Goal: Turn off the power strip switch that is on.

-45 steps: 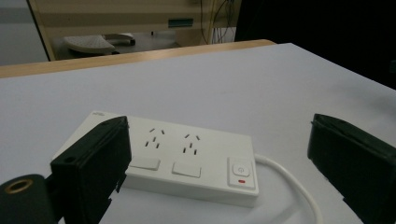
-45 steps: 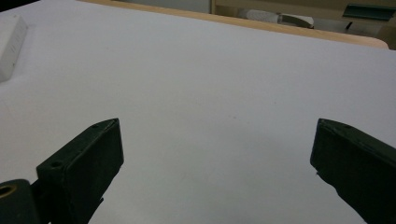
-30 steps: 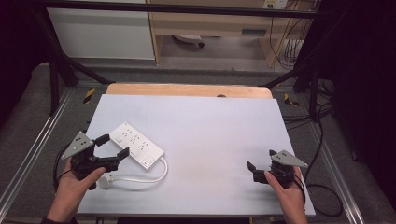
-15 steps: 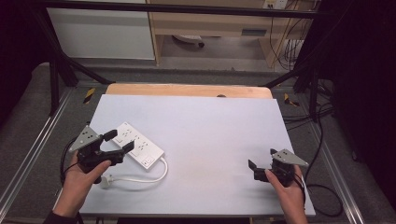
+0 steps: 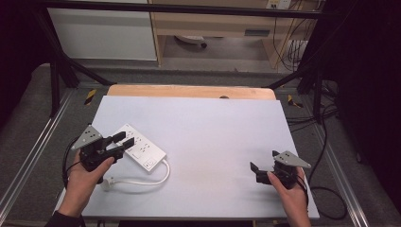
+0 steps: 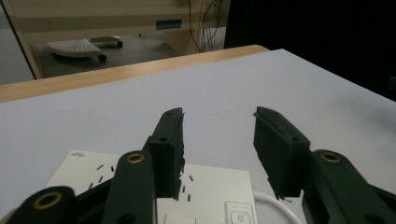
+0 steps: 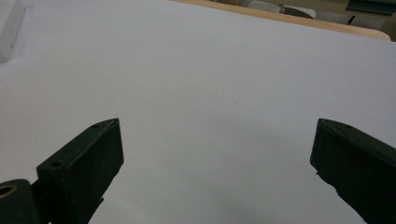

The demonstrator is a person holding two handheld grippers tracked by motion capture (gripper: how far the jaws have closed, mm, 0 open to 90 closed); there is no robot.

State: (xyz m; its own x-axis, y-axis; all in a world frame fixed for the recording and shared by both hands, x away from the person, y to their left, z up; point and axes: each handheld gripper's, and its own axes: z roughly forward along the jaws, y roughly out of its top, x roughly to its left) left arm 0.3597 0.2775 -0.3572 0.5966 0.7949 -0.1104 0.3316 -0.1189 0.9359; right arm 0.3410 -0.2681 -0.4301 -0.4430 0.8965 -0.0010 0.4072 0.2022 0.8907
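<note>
High view shows the white table (image 5: pixel 213 137) with a white power strip (image 5: pixel 139 147) lying flat and slantwise at its left, a long slab with rows of sockets, a switch at its near end, and a white cord (image 5: pixel 153 179) curling from that end to a plug (image 5: pixel 108 183). The left gripper (image 5: pixel 124 139) hovers over the strip's far-left end, jaws parted to a medium gap and empty. The right gripper (image 5: pixel 252 166), well apart at the right, stands wide open over bare table.
</note>
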